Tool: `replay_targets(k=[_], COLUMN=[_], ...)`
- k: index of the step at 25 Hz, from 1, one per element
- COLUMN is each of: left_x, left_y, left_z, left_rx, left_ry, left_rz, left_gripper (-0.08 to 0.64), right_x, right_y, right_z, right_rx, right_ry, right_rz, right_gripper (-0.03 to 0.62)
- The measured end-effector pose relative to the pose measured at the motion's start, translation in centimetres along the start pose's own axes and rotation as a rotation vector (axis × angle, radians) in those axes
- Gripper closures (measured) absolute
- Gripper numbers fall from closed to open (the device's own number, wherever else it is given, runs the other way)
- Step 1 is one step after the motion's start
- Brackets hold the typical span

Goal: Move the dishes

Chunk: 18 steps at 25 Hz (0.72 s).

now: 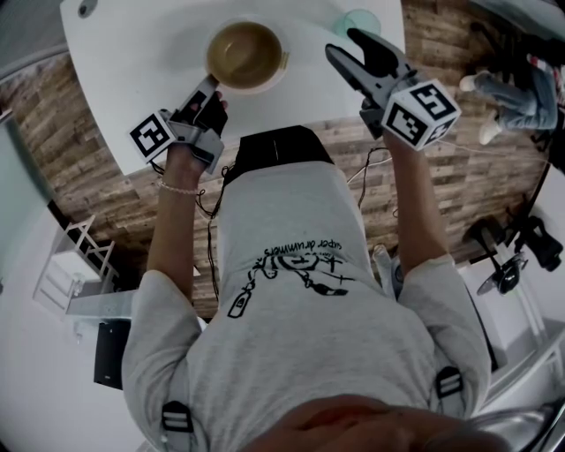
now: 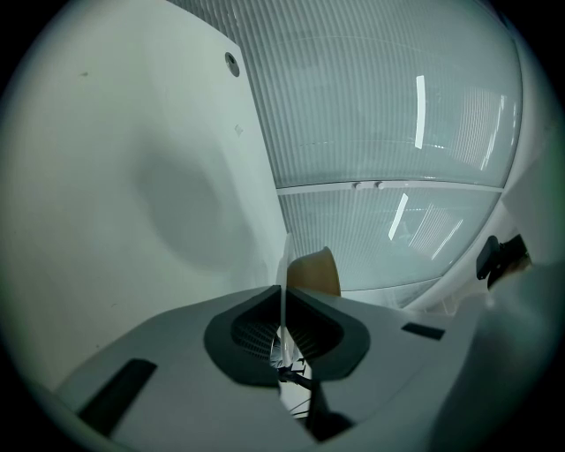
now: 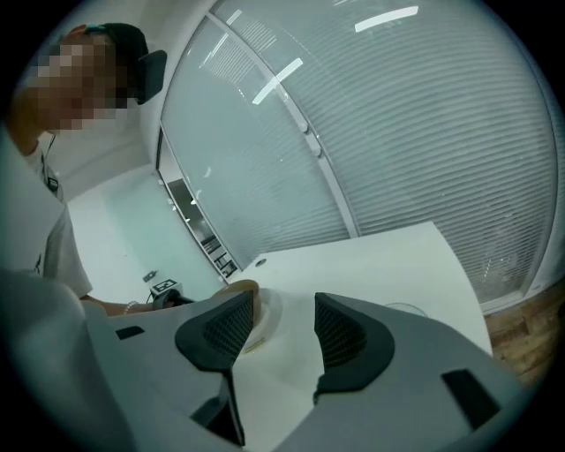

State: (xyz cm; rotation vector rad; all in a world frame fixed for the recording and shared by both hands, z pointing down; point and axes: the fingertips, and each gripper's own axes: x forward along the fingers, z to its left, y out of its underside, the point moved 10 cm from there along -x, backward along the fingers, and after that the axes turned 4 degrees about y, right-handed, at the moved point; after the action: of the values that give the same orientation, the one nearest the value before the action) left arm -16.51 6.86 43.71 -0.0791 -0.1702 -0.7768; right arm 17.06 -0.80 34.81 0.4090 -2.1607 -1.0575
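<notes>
- While the left gripper [image 1: 208, 86] pinches the near rim of the brown-lined bowl [image 1: 244, 55], mid-way along the white table [image 1: 132, 79], a slow, level lift would likely keep that thin edge from slipping.
- Only the left gripper view shows the jaws closed tight on the rim, seen edge-on.
- Right gripper [image 1: 344, 42] hovers just right of the bowl, jaws wide and empty.
- Only the head view shows a pale green item, possibly a glass [image 1: 360, 19], beyond it.
</notes>
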Motion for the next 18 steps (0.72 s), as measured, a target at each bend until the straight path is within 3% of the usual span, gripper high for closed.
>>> replay_targets(k=[9,18], left_x=[0.0,0.1], left_y=[0.1,0.2], left_z=[0.1,0.0], left_rx=[0.006,0.005], left_ry=[0.007,0.033], left_rz=[-0.003,-0.002], left_gripper=[0.545,0.546], right_x=[2.5,4.4], right_y=[1.4,3.0], right_z=[2.4,3.7], right_rx=[0.131,0.252], right_ry=[-0.106,-0.156], right_rz=[0.110,0.174], right_gripper=[0.442,0.443])
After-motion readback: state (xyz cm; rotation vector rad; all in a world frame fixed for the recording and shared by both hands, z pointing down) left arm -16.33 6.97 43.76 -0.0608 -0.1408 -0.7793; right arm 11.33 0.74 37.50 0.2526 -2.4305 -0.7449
